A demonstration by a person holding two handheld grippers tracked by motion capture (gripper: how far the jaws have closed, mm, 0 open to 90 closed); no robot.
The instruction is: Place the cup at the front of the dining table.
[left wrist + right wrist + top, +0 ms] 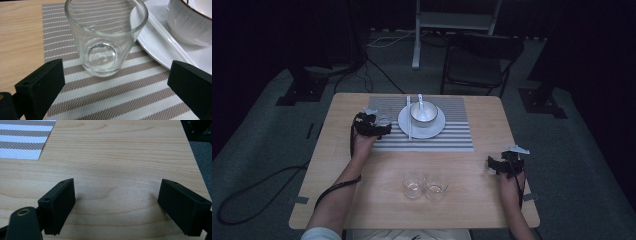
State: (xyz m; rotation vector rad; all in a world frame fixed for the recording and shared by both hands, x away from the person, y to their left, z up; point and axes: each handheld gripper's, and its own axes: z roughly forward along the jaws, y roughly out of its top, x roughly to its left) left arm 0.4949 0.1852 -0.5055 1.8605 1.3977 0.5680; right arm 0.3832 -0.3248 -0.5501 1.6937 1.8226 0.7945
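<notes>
One empty glass (pixel 106 37) stands upright on the striped placemat (pixel 112 92) at the upper middle of the left gripper view, just beside the white plate (pixel 160 47); the left gripper (pixel 115 82) is released, jaws wide apart short of it, while the right gripper (pixel 116 202) gapes over bare table (pixel 120 150)

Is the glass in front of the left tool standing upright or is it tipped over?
Upright. In the left gripper view the glass stands on its base on the striped placemat, rim upward, between the open jaws of the left tool but untouched.

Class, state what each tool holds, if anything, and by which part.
Nothing is held. The left tool stands open before the clear drinking glass; the right tool is open over bare wooden table.
</notes>
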